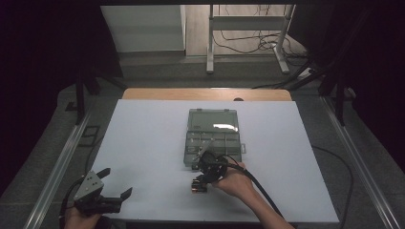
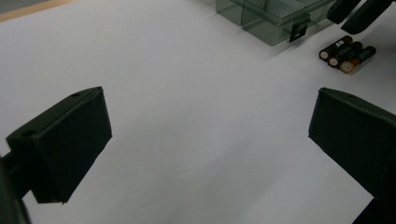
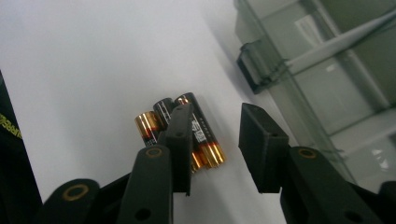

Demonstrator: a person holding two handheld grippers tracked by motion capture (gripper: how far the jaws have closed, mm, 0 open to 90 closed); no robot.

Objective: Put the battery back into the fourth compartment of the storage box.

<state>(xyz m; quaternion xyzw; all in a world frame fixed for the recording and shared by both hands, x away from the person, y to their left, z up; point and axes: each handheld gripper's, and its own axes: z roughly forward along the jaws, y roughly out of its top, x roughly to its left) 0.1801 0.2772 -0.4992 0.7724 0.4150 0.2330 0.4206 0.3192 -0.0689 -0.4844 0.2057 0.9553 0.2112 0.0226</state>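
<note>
Three black-and-gold batteries [image 1: 199, 187] lie side by side on the white table, just in front of an open clear compartment box [image 1: 213, 141]. My right gripper [image 1: 203, 180] hovers over them, tilted down. In the right gripper view its jaws stand a narrow gap apart [image 3: 215, 112]; one jaw covers part of the batteries [image 3: 201, 133] and the other is clear of them, so nothing is pressed. My left gripper [image 1: 116, 182] rests wide open near the front left corner, with only bare table between its jaws [image 2: 210, 135]. It looks toward the batteries [image 2: 348, 52].
The box [image 3: 327, 79] has its lid folded back toward the far side. The white board [image 1: 153, 143] lies on a wooden table with metal rails on both sides. A black cable [image 1: 260, 188] trails from my right gripper toward the front edge.
</note>
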